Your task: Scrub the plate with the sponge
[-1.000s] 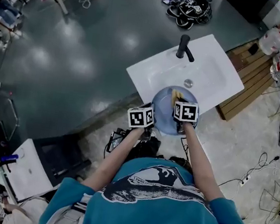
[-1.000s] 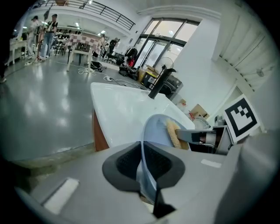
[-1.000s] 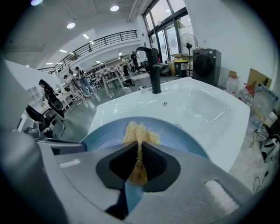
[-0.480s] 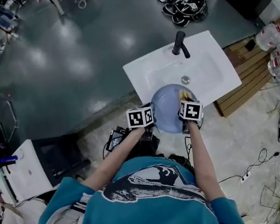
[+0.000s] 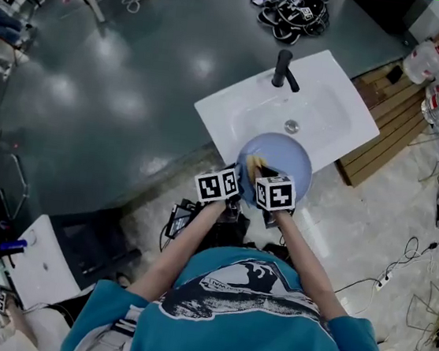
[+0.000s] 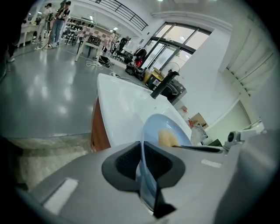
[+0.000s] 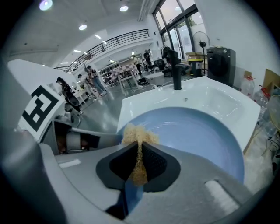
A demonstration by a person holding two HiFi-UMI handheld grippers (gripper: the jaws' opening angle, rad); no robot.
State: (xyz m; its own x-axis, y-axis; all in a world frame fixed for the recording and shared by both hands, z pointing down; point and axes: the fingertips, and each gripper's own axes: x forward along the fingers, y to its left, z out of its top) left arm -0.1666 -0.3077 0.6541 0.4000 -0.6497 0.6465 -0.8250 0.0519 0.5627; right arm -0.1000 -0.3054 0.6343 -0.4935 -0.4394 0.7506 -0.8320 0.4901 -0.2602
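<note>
A round blue plate [image 5: 286,160] is held over the front edge of the white sink [image 5: 327,104]. My left gripper [image 5: 235,185] is shut on the plate's near-left rim; in the left gripper view the rim [image 6: 145,175] runs edge-on between the jaws. My right gripper [image 5: 258,174] is shut on a yellow sponge [image 5: 254,165], which presses on the left part of the plate, close to the left gripper. In the right gripper view the sponge [image 7: 137,136] sticks out past the jaws onto the plate [image 7: 197,131].
A black faucet [image 5: 284,69] stands at the sink's far edge, and a drain [image 5: 291,126] lies just beyond the plate. Wooden pallets [image 5: 390,112] and bottles are to the right. Cables and black gear [image 5: 299,10] lie on the grey floor behind.
My right gripper has carried the sponge leftward across the plate, from its right side to its left side beside the left gripper. The left gripper has kept its hold on the rim.
</note>
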